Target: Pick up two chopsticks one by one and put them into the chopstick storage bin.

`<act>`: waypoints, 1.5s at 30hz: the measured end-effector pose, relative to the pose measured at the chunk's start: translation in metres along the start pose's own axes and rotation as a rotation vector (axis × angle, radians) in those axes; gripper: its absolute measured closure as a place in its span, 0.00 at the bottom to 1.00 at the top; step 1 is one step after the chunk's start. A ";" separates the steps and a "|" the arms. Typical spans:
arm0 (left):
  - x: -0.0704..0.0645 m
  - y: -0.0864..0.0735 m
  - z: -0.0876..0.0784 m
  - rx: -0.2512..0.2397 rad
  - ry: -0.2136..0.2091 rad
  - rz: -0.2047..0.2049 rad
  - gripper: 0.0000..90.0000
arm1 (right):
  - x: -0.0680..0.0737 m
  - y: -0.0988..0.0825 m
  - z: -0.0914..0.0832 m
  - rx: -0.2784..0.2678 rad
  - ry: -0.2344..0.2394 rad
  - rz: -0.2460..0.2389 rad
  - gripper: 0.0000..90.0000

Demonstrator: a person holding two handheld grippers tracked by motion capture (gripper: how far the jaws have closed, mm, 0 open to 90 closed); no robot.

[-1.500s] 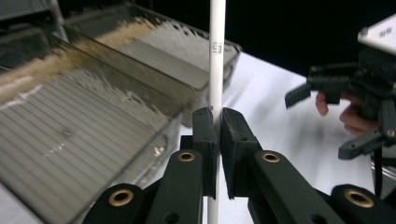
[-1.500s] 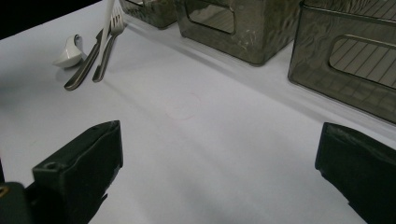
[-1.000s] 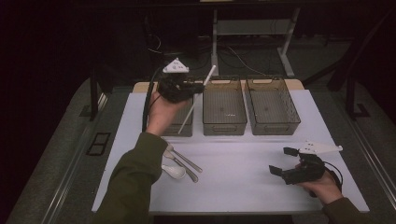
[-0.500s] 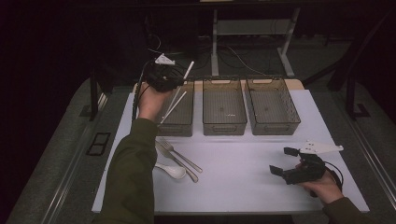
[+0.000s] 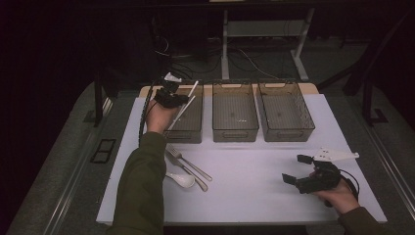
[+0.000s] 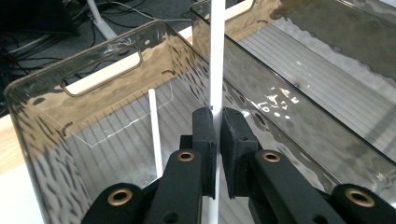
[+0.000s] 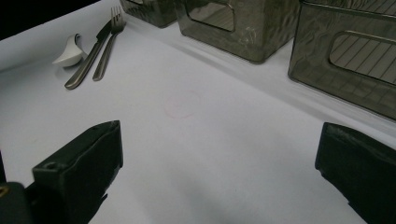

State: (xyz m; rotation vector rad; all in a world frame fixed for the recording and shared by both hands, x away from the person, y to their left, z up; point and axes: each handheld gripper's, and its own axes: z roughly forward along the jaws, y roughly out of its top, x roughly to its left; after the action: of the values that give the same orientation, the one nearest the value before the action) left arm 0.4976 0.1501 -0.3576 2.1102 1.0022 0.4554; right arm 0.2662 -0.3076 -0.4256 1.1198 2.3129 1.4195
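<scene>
My left gripper hovers over the left smoked-plastic bin, shut on a thin white chopstick that points up and away from the jaws. A second white chopstick leans inside that bin, just left of the jaws. In the high view the white sticks slant across the bin's near left part. My right gripper rests low over the white table mat at the near right, its jaws wide open with nothing between them.
A middle bin and a right bin stand beside the left one. A fork, a knife and a white spoon lie near the left forearm. Bare mat lies between the hands.
My left hand has carried the chopstick leftward and then down toward the left bin, and the forearm has swung off the cutlery. The right hand has stayed still.
</scene>
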 end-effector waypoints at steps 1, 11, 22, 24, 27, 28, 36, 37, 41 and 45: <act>0.000 0.000 0.002 0.009 0.006 0.003 0.93 | 0.000 0.000 0.000 -0.001 0.001 -0.001 0.01; 0.001 -0.007 0.009 0.010 0.027 -0.032 0.93 | 0.000 0.000 -0.001 -0.002 0.000 0.000 0.01; -0.015 -0.008 -0.012 -0.072 -0.045 -0.028 0.69 | 0.001 0.001 0.001 0.001 -0.005 0.003 0.01; -0.018 -0.008 -0.018 -0.096 -0.070 -0.030 0.66 | 0.000 0.001 0.001 0.001 -0.006 0.004 0.01; -0.026 -0.008 -0.026 -0.109 -0.107 -0.032 0.61 | 0.000 0.001 0.001 -0.001 -0.005 0.004 0.01; -0.028 -0.009 -0.029 -0.103 -0.117 -0.022 0.58 | 0.000 0.001 0.001 0.000 -0.005 0.004 0.01; -0.053 -0.024 -0.051 -0.134 -0.168 0.004 0.45 | 0.001 0.000 0.001 0.000 -0.003 0.001 0.01; -0.057 -0.026 -0.054 -0.135 -0.178 0.010 0.44 | 0.001 0.000 0.000 0.000 -0.003 0.000 0.01; -0.074 -0.038 -0.064 -0.153 -0.202 0.031 0.40 | 0.002 0.000 -0.001 -0.002 -0.004 -0.003 0.01; -0.088 -0.051 -0.073 -0.175 -0.235 0.040 0.39 | 0.002 0.000 0.000 0.004 -0.001 0.000 0.01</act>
State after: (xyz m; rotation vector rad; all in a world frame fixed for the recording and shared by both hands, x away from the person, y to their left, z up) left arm 0.3733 0.1376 -0.3481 1.9757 0.7591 0.2937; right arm 0.2643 -0.3063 -0.4251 1.1218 2.3158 1.4147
